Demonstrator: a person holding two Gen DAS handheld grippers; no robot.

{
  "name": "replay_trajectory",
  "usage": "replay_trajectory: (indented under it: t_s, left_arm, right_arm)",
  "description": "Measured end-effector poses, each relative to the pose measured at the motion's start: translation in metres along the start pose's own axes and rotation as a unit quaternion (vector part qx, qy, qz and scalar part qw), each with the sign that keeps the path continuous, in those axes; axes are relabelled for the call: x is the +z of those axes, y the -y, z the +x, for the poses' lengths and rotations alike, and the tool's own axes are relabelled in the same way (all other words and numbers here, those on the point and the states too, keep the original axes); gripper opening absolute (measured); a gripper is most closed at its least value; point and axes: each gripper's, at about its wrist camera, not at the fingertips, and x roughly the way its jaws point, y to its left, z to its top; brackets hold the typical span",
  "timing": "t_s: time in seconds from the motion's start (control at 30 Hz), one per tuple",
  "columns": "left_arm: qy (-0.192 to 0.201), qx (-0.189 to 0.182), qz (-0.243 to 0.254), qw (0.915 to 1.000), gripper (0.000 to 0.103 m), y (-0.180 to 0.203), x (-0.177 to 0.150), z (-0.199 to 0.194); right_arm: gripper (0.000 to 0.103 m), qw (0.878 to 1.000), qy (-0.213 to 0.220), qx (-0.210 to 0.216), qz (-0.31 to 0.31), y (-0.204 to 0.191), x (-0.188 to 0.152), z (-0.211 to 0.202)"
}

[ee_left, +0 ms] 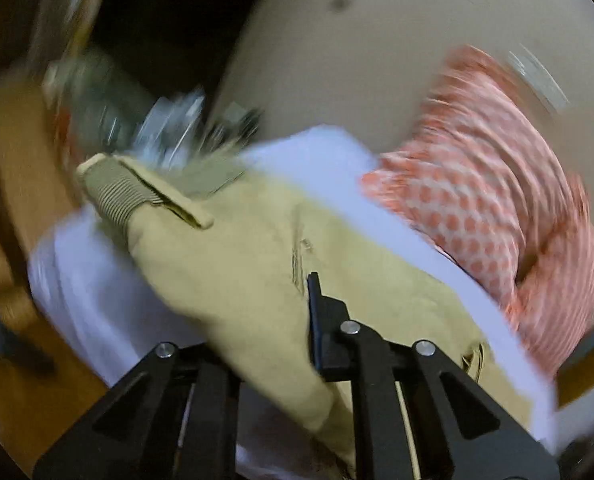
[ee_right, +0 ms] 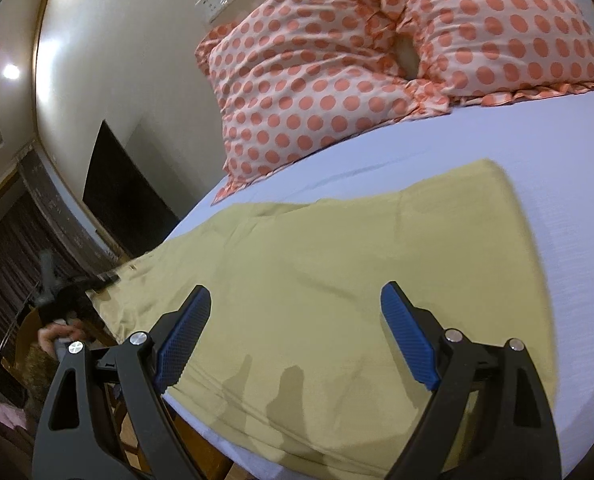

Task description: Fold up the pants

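Tan pants [ee_right: 337, 280] lie spread across a white bed [ee_right: 557, 184]. In the left wrist view, which is motion-blurred, the pants [ee_left: 237, 248] are lifted and bunched, with the ribbed waistband [ee_left: 117, 192] hanging at the upper left. My left gripper [ee_left: 293, 312] is shut on a fold of the pants; only its right finger [ee_left: 317, 320] shows, the other is under the cloth. My right gripper [ee_right: 297, 328] is open and empty, hovering just above the pants near the bed's front edge. The left gripper also shows at the left in the right wrist view [ee_right: 97, 280].
Two pillows with orange dots [ee_right: 317, 92] lie at the head of the bed against a cream wall [ee_right: 137, 60]. A dark panel [ee_right: 125, 196] and a wooden floor [ee_left: 17, 380] are beside the bed. Blurred clutter [ee_left: 137, 112] sits past the bed's edge.
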Motion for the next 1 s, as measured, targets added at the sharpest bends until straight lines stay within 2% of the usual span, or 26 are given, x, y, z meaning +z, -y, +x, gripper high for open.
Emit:
replay_trajectory:
  t_s: [0.03,0.07,0.13,0.17,0.23,0.27,0.3,0.33,0.37,0.4,0.47,0.5,0.53,0.57,0.6,0.67,0.73,0.77,0.8,0.83,0.9,0.93,0.97,1.0]
  left_arm:
    - [0.015,-0.009,0.051,0.9985,0.011,0.034,0.005,-0.01]
    - [0.025,-0.014,0.082,0.9962,0.011,0.055,0.006,-0.016]
    - [0.059,-0.051,0.199,0.9769,0.012,0.133,-0.007,-0.038]
    - [0.066,-0.072,0.24,0.9659,0.013,0.161,-0.017,-0.045]
    - [0.07,-0.139,0.341,0.9273,0.015,0.226,-0.058,-0.06]
    - [0.057,-0.178,0.388,0.9022,0.015,0.255,-0.088,-0.064]
    - [0.041,-0.202,0.424,0.8819,0.016,0.274,-0.115,-0.063]
    - [0.027,-0.216,0.448,0.8673,0.016,0.286,-0.135,-0.061]
    - [0.007,-0.232,0.481,0.8455,0.016,0.298,-0.167,-0.056]
    - [-0.009,-0.237,0.507,0.8287,0.016,0.304,-0.193,-0.049]
    - [-0.043,-0.231,0.536,0.8111,0.016,0.308,-0.229,-0.033]
    - [-0.075,-0.232,0.538,0.807,0.016,0.307,-0.243,-0.021]
    - [-0.086,-0.232,0.536,0.8073,0.019,0.306,-0.249,-0.017]
    - [-0.079,-0.227,0.537,0.8089,0.022,0.305,-0.254,-0.017]
    - [-0.062,-0.218,0.547,0.8059,0.023,0.302,-0.257,-0.023]
    - [-0.055,-0.22,0.552,0.8025,0.028,0.298,-0.255,-0.034]
    - [-0.059,-0.251,0.548,0.7962,0.034,0.283,-0.246,-0.056]
    - [-0.066,-0.27,0.54,0.7945,0.042,0.278,-0.241,-0.065]
    - [-0.072,-0.291,0.527,0.7955,0.049,0.274,-0.231,-0.071]
    - [-0.078,-0.315,0.498,0.804,0.06,0.26,-0.212,-0.079]
    - [-0.084,-0.327,0.449,0.8272,0.064,0.251,-0.187,-0.075]
    - [-0.084,-0.32,0.419,0.8455,0.065,0.242,-0.169,-0.067]
    - [-0.084,-0.301,0.389,0.8666,0.066,0.232,-0.15,-0.054]
    - [-0.09,-0.264,0.353,0.8932,0.066,0.22,-0.128,-0.031]
  right_arm:
    - [0.089,1.0,0.007,-0.004,0.003,0.003,0.001,-0.005]
    - [0.089,1.0,0.017,-0.012,0.007,0.007,0.002,-0.012]
    - [0.089,0.999,0.036,-0.028,0.015,0.015,0.005,-0.026]
    - [0.089,0.998,0.044,-0.035,0.02,0.02,0.007,-0.032]
    - [0.089,0.996,0.068,-0.056,0.034,0.031,0.01,-0.05]
    - [0.089,0.994,0.077,-0.064,0.04,0.036,0.012,-0.057]
    - [0.089,0.992,0.09,-0.078,0.049,0.043,0.013,-0.067]
    - [0.089,0.99,0.097,-0.084,0.054,0.047,0.014,-0.074]
    - [0.089,0.988,0.108,-0.094,0.064,0.055,0.015,-0.084]
    - [0.089,0.986,0.115,-0.101,0.072,0.062,0.016,-0.09]
    - [0.089,0.982,0.121,-0.116,0.089,0.075,0.017,-0.102]
    - [0.089,0.981,0.119,-0.123,0.097,0.081,0.018,-0.104]
    - [0.089,0.981,0.11,-0.121,0.105,0.087,0.02,-0.103]
    - [0.089,0.982,0.098,-0.112,0.112,0.092,0.023,-0.1]
    - [0.089,0.984,0.086,-0.105,0.116,0.095,0.026,-0.095]
    - [0.088,0.987,0.061,-0.096,0.117,0.1,0.033,-0.082]
    - [0.083,0.989,0.031,-0.09,0.11,0.101,0.037,-0.066]
    - [0.077,0.991,0.006,-0.092,0.1,0.101,0.04,-0.054]
    - [0.075,0.991,-0.013,-0.098,0.094,0.102,0.041,-0.045]
    - [0.071,0.99,-0.035,-0.105,0.09,0.104,0.041,-0.035]
    - [0.064,0.99,-0.047,-0.104,0.08,0.104,0.04,-0.026]
    - [0.054,0.991,-0.063,-0.091,0.078,0.103,0.04,-0.02]
    - [0.054,0.992,-0.066,-0.077,0.081,0.102,0.039,-0.018]
    - [0.054,0.992,-0.072,-0.061,0.083,0.103,0.039,-0.015]
